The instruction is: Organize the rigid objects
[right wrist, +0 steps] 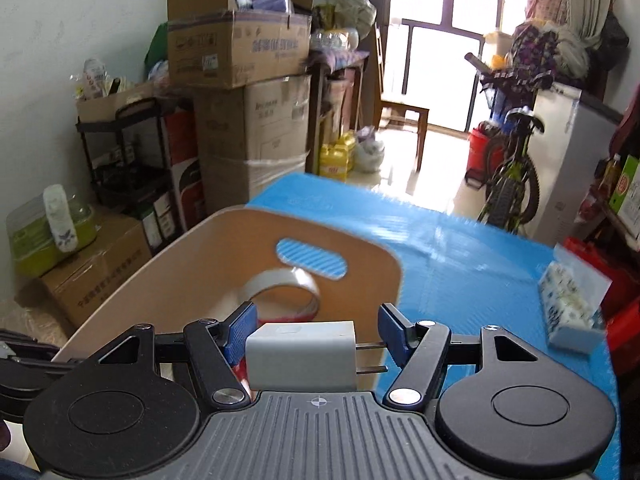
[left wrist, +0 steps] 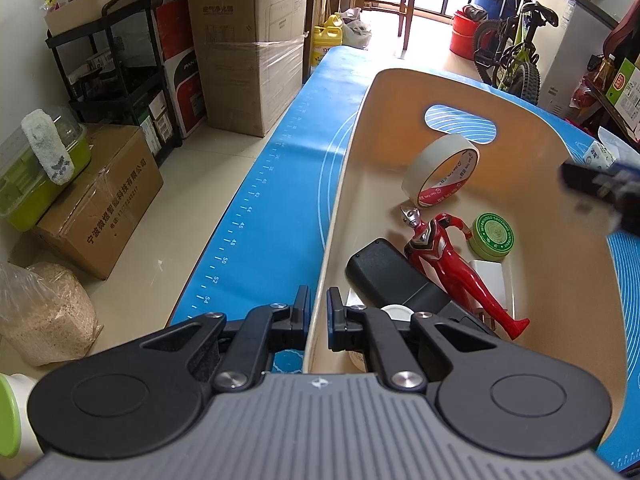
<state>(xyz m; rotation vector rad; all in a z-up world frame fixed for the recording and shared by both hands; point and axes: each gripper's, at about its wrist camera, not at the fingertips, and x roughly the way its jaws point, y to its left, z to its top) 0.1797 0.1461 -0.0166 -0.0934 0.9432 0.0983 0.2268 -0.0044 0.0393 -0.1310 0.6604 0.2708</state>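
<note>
On the blue measuring mat [left wrist: 256, 200], a beige plastic bin [left wrist: 532, 128] holds sorted items.

Left gripper [left wrist: 318, 312] pinches the bin's near wall, jaws nearly closed. Right gripper [right wrist: 316, 330], jaws wide, has a white plug adapter [right wrist: 300, 356] between them, contact unclear, above the bin's clear tape roll [left wrist: 440, 170].

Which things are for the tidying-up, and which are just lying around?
For the job: bin, tape roll, red toy, green tin, black remote, white plug in the right claw, left claw pinching the bin wall.

Just lying about: bike, cardboard boxes, tissue pack, yellow jug.
</note>
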